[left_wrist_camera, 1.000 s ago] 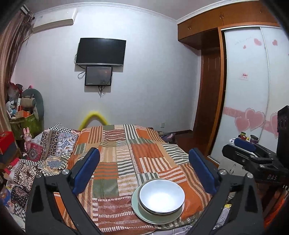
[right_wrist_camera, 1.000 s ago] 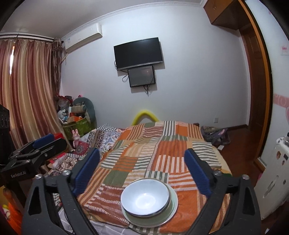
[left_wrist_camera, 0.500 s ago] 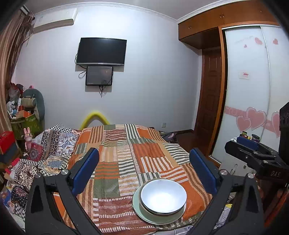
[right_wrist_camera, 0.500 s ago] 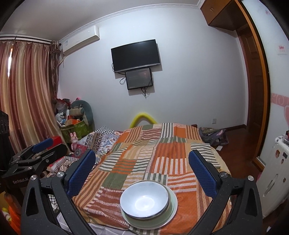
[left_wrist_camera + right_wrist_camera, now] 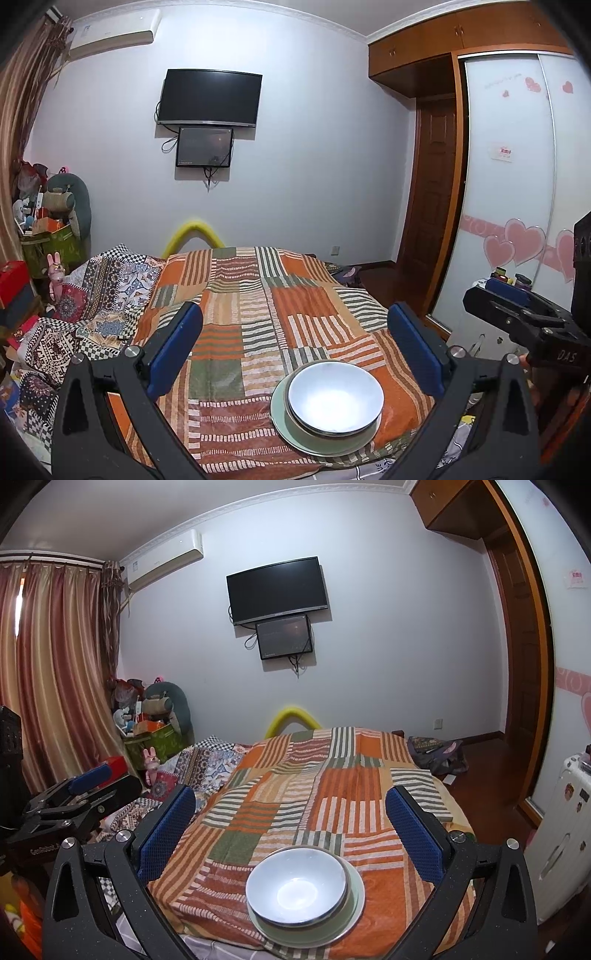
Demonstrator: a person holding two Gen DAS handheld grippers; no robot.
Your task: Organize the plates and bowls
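Observation:
A pale blue bowl (image 5: 335,397) (image 5: 297,885) sits nested on a stack of plates, the lowest a light green plate (image 5: 284,424) (image 5: 356,904), near the front edge of a patchwork-covered table. My left gripper (image 5: 295,341) hangs open above and behind the stack, blue pads wide apart, nothing between them. Open as well, my right gripper (image 5: 290,821) has the bowl below the gap between its fingers. Each gripper shows at the side of the other's view, the right one (image 5: 524,321) and the left one (image 5: 74,805).
The striped orange-and-green cloth (image 5: 258,295) covers the table. Patterned bedding (image 5: 85,306) lies to the left, with cluttered boxes and toys behind. A wardrobe with heart stickers (image 5: 517,221) and a white appliance (image 5: 565,830) stand on the right. A TV (image 5: 210,98) hangs on the far wall.
Both grippers have drawn back and risen slightly from the stack, so the bowl sits a little lower and farther in each view. Neither one opened or shut.

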